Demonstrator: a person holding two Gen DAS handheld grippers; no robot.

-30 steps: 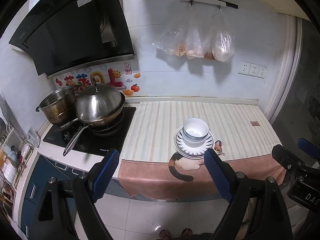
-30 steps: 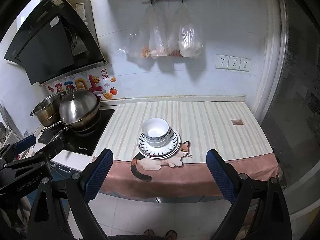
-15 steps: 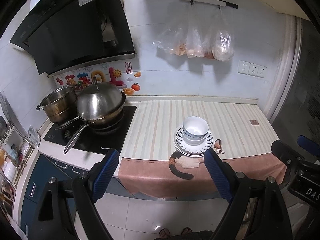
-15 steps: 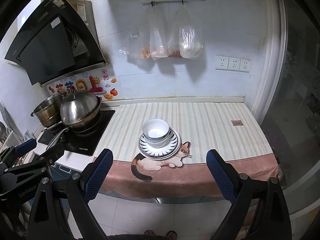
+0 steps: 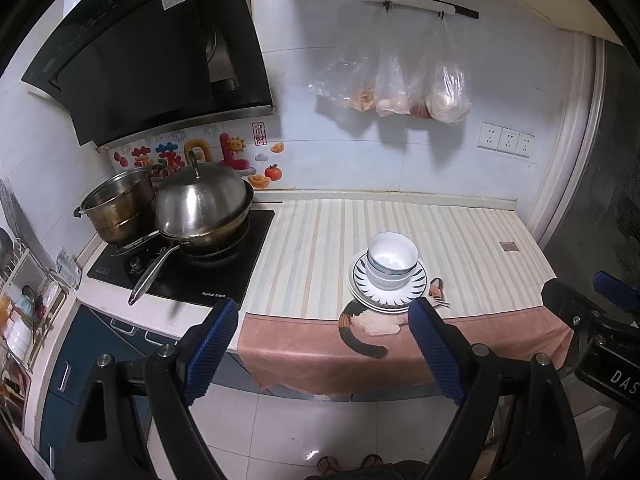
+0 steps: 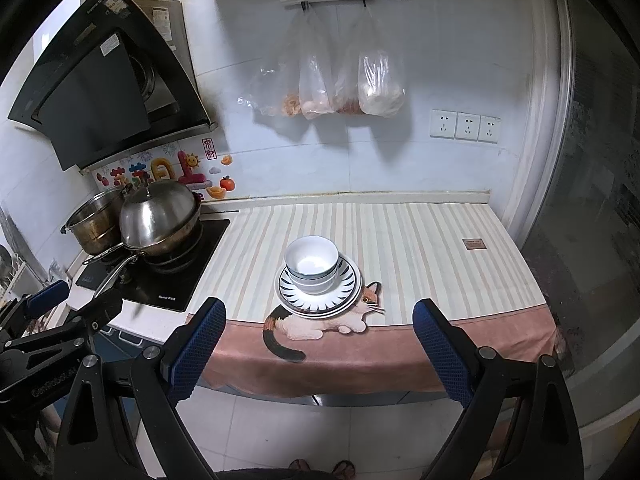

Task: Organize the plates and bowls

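Note:
Stacked white bowls (image 5: 391,261) (image 6: 313,266) sit on a stack of plates (image 5: 418,283) (image 6: 347,290) with a dark striped rim, near the front edge of the counter on a striped mat with a cat picture. My left gripper (image 5: 322,322) is open and empty, held well back from the counter, left of the stack. My right gripper (image 6: 320,322) is open and empty, also back from the counter, in front of the stack. Each gripper shows at the edge of the other's view.
A lidded steel pan (image 5: 200,204) and a steel pot (image 5: 118,206) stand on the black hob (image 5: 224,276) at the left. A range hood (image 5: 152,52) hangs above. Plastic bags (image 5: 400,80) hang on the wall. A rack with dishes (image 5: 16,320) is at far left.
Both grippers have drifted slightly back and away from the counter. The bowls and plates have not moved.

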